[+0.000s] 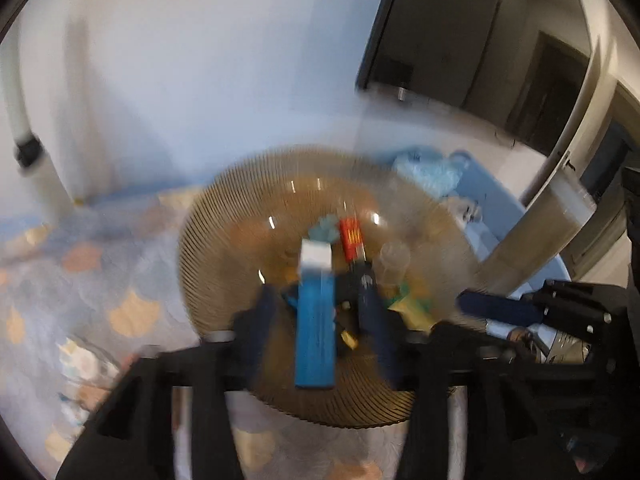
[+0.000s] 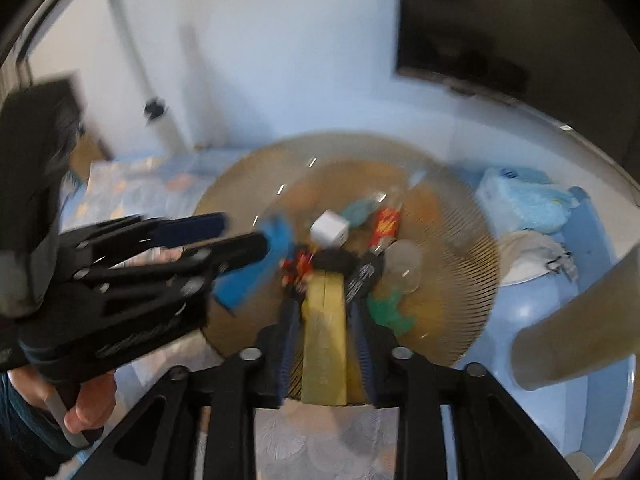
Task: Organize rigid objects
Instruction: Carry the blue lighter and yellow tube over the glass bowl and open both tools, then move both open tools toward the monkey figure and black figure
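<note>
An amber ribbed glass bowl [image 1: 224, 240] [image 2: 460, 240] sits on a patterned sheet. My left gripper [image 1: 320, 316] hangs over it, open, and a blue block [image 1: 316, 340] lies between the fingers with clear gaps on both sides. In the right wrist view the left gripper [image 2: 240, 236] is on the left with the blue block [image 2: 256, 276] under its tips. My right gripper [image 2: 325, 320] has a yellow block [image 2: 324, 344] between its pads with thin gaps showing. The bowl also holds a white cube [image 2: 330, 228], a red piece [image 2: 386, 222], a clear cup [image 2: 404, 262] and a green piece [image 2: 390, 308]. Everything is blurred.
A light blue plastic stool [image 2: 588, 240] with a blue tissue pack [image 2: 520, 200] and a white cloth stands right of the bowl. A tan tube [image 2: 580, 320] [image 1: 540, 236] juts in at the right. A dark screen [image 1: 460, 40] hangs on the wall. A hand [image 2: 88, 404] holds the left gripper.
</note>
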{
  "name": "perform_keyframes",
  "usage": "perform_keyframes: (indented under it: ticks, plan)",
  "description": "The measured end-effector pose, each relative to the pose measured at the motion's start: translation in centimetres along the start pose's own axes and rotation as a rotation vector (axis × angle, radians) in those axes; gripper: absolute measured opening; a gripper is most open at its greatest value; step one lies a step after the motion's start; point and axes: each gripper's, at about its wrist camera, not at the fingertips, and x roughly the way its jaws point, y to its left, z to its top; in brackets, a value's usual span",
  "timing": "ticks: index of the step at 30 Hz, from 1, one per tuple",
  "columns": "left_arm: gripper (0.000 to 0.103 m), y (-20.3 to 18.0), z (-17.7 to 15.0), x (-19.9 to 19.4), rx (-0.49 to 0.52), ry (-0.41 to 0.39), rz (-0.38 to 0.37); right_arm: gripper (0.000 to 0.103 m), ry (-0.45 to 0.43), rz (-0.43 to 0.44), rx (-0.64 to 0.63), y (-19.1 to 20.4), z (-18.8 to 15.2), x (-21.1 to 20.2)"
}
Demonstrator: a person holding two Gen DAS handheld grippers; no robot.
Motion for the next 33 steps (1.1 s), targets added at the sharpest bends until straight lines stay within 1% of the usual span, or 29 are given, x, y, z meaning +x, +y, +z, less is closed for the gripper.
perform_keyframes:
  ticks: [1,2,3,5,6,7,8,10,12,14,16,18,20,21,22,23,24,25,27,28,30,31,32,33]
  plan:
    - [0.074,0.3,0.4,-1.6,0.003,-0.048,0.005,0.046,-0.034,-0.013,0.027,-0.4,0.2,-1.2]
    - [0.078,0.6,0.6,-2.9,0.004,-0.081,0.005,0.053,-0.057,-0.02,0.041,-0.7,0.4,-2.0]
    - [0.078,0.9,0.8,-4.4,0.005,-0.114,0.006,0.054,-0.094,-0.023,0.052,-0.6,0.3,-3.4]
    - [0.078,2.0,0.6,-7.7,0.004,-0.157,0.018,0.055,-0.128,-0.004,0.054,0.3,0.0,-5.3]
    - [0.078,3.0,0.0,-9.7,-0.011,-0.182,0.031,0.055,-0.141,0.011,0.054,1.0,-0.4,-6.2]
    - [0.078,3.7,-0.4,-10.9,-0.022,-0.197,0.038,0.056,-0.149,0.03,0.056,1.8,-0.8,-6.8]
    - [0.079,4.8,-1.3,-12.3,-0.038,-0.212,0.053,0.06,-0.156,0.065,0.056,3.0,-1.4,-7.4]
    - [0.082,6.9,-3.1,-14.2,-0.076,-0.22,0.094,0.063,-0.16,0.116,0.055,5.0,-2.2,-7.8]
    - [0.082,9.6,-6.2,-15.6,-0.125,-0.219,0.168,0.064,-0.153,0.164,0.044,7.7,-3.7,-7.1]
    - [0.082,12.1,-9.1,-15.6,-0.176,-0.19,0.218,0.064,-0.153,0.177,0.03,10.2,-5.5,-5.6]
    - [0.082,15.1,-12.5,-14.8,-0.223,-0.128,0.28,0.064,-0.139,0.164,0.027,12.4,-7.4,-2.7]
    - [0.082,16.8,-15.1,-13.9,-0.234,-0.096,0.29,0.064,-0.094,0.21,0.063,13.8,-9.1,0.8]
    - [0.082,17.7,-16.9,-13.1,-0.242,-0.066,0.316,0.064,-0.065,0.247,0.095,14.2,-9.8,3.1]
    - [0.082,17.8,-17.6,-13.0,-0.243,-0.065,0.326,0.064,-0.058,0.262,0.106,14.5,-10.1,3.8]
    - [0.082,18.0,-18.1,-12.9,-0.25,-0.065,0.35,0.064,-0.06,0.266,0.104,14.5,-10.3,4.1]
    - [0.082,18.2,-18.3,-13.4,-0.255,-0.067,0.358,0.064,-0.068,0.263,0.103,14.8,-10.6,4.4]
    - [0.082,18.2,-18.2,-13.6,-0.258,-0.092,0.365,0.064,-0.076,0.266,0.109,14.8,-10.9,4.7]
    - [0.083,18.3,-18.2,-13.5,-0.259,-0.109,0.39,0.064,-0.082,0.277,0.119,14.9,-11.3,5.1]
    - [0.083,17.9,-18.0,-12.7,-0.238,-0.092,0.418,0.064,-0.073,0.25,0.113,15.1,-11.4,5.2]
    - [0.082,17.4,-17.9,-12.4,-0.212,-0.084,0.425,0.064,-0.089,0.241,0.104,15.2,-11.5,5.0]
    - [0.083,16.4,-17.8,-12.4,-0.158,-0.086,0.441,0.067,-0.106,0.23,0.095,15.3,-11.5,4.8]
    - [0.083,16.0,-17.8,-12.6,-0.139,-0.088,0.438,0.073,-0.108,0.221,0.094,15.4,-11.5,4.7]
    - [0.083,15.9,-17.8,-12.6,-0.132,-0.09,0.433,0.078,-0.112,0.207,0.092,15.4,-11.5,4.6]
    - [0.083,16.0,-17.9,-12.8,-0.139,-0.093,0.429,0.079,-0.115,0.201,0.091,15.4,-11.6,4.5]
